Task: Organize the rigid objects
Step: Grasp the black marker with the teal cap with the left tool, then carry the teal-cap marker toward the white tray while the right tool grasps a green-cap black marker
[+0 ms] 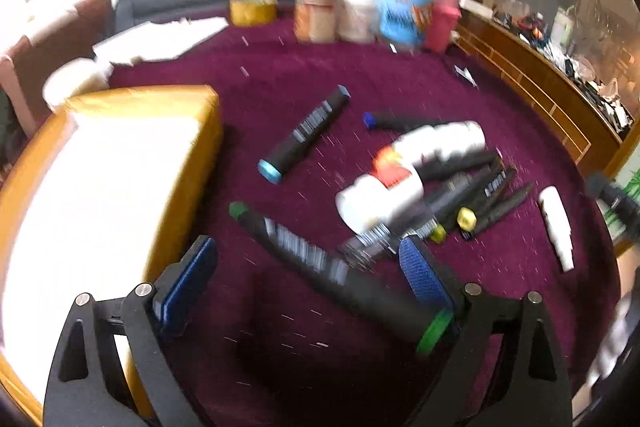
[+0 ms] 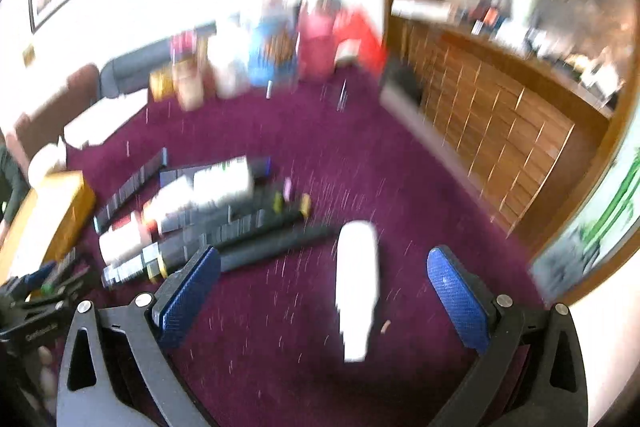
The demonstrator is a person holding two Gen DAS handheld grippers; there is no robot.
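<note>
Markers, black-barrelled with coloured end caps, lie scattered on a maroon tablecloth (image 1: 320, 67) beside an open yellow box (image 1: 192, 155), the likely destination for the sorting job. A green-capped marker (image 1: 332, 267) lies slantwise between the spread jaws of the left gripper (image 1: 316, 267); its green end sits against the right-hand pad, the other pad stands well clear, so nothing is pinched. The pose reads as an approach to that marker, with the box just beside it for a short carry. A blue-capped marker (image 1: 306, 135) rests apart nearer the middle, while several more, 1 with a yellow cap (image 1: 466, 217), are heaped with 2 white bottles (image 1: 408, 171) bearing a red and yellow label. The right gripper (image 2: 324, 291), jaws likewise wide apart, straddles a white tube (image 2: 358, 287) lying lengthwise on the cloth, untouched by either pad; this looks like a lineup for a grasp across its narrow width. Jars and containers (image 1: 372, 7), 1 with a red lid, stand crowded at the table's far edge. White barcode-like print bands run along the marker barrels, but motion blur leaves no brand, label text or other writing legible in either view.
</note>
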